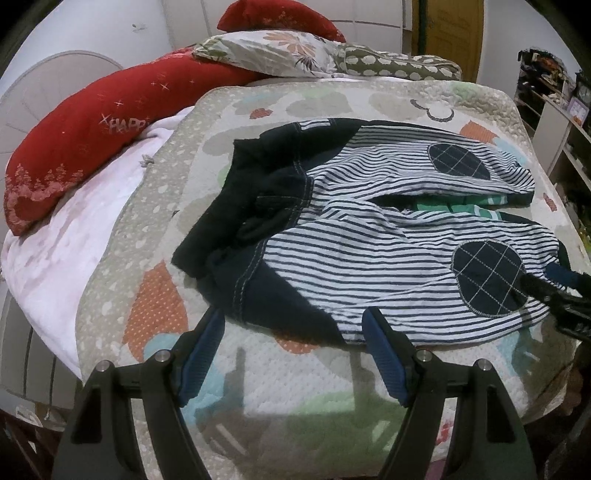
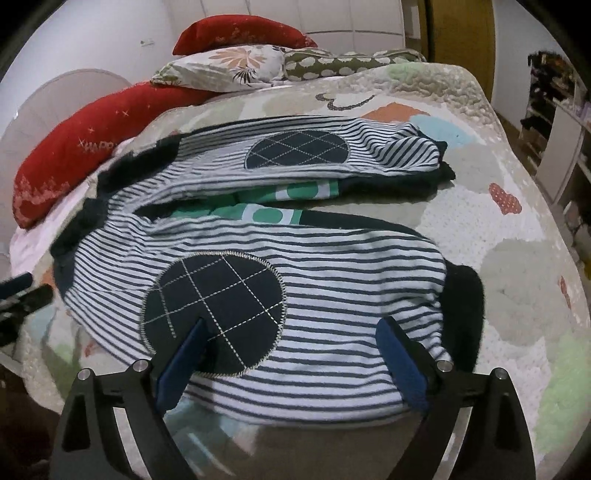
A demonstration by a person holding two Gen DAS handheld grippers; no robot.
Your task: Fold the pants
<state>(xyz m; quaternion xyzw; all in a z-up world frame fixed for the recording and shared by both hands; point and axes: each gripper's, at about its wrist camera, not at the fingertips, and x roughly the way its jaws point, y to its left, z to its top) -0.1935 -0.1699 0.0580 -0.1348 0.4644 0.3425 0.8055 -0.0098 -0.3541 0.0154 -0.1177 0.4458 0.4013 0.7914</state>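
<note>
Pants: striped pants lie spread on the quilt, both legs apart, waist rumpled toward the red pillow.
Left gripper: my left gripper hangs spread wide near the waist end, gripping nothing.
Right gripper: my right gripper is spread too, over the near leg's dark knee patch.
Progress: I judge no fold made yet; every fold remains.

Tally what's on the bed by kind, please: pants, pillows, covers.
Pants: 1
Red pillows: 2
Floral pillow: 1
Cloud-print pillow: 1
Quilt: 1
Pink blanket: 1
Total: 7
</note>
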